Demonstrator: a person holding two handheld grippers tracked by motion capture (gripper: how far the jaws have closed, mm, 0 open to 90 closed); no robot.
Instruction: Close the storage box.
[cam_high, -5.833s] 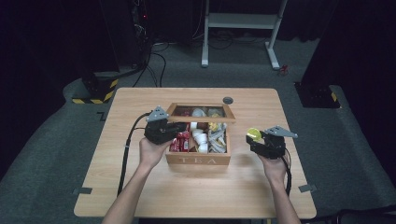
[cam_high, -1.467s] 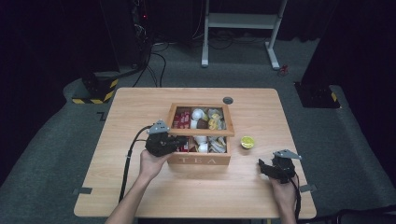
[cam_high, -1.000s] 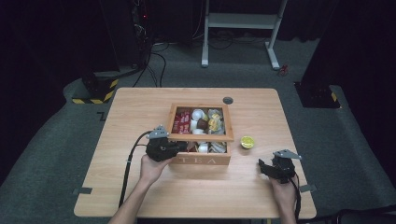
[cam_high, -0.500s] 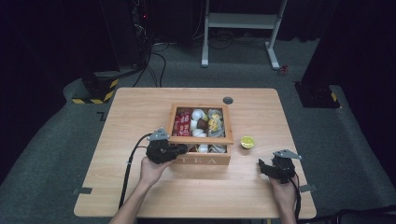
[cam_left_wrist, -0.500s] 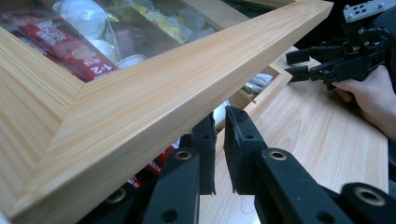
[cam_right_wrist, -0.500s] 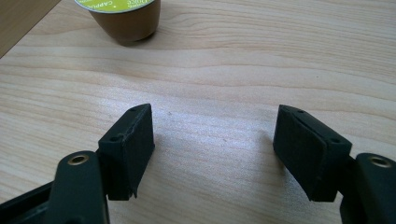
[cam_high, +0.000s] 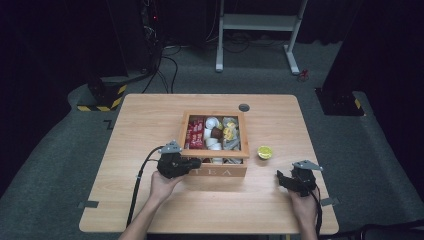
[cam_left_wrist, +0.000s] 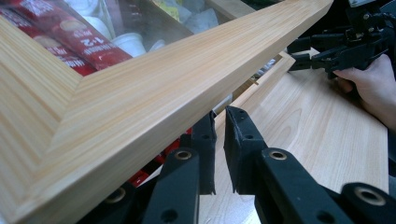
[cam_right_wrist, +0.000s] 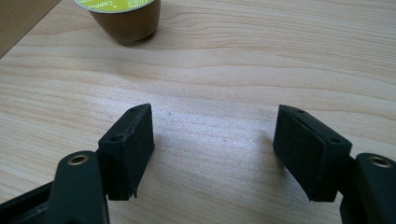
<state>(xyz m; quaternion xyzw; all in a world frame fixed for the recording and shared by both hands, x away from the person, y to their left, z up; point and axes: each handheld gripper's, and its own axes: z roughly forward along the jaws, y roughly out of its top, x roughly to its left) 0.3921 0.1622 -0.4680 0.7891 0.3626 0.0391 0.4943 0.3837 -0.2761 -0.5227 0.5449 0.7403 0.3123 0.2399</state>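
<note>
A wooden box marked TEA stands mid-table, holding red sachets, white cups and other packets. Its glass lid in a wooden frame is raised a little at the front. My left gripper is at the box's front-left corner. Its jaws are almost together with nothing seen in the slit, and their tips reach under the lid frame's front edge, which hides them. My right gripper rests open on the table to the right, empty. A brown capsule with a green top stands just beyond it.
A small black disc lies on the table behind the box. The person's right hand and its gripper appear across the tabletop in the left gripper view. Cables trail off the near edge. A white stand and dark equipment are on the floor beyond.
My left gripper has crept slightly toward the near edge, and the lid's front edge has come down with it. The right gripper has stayed still.
</note>
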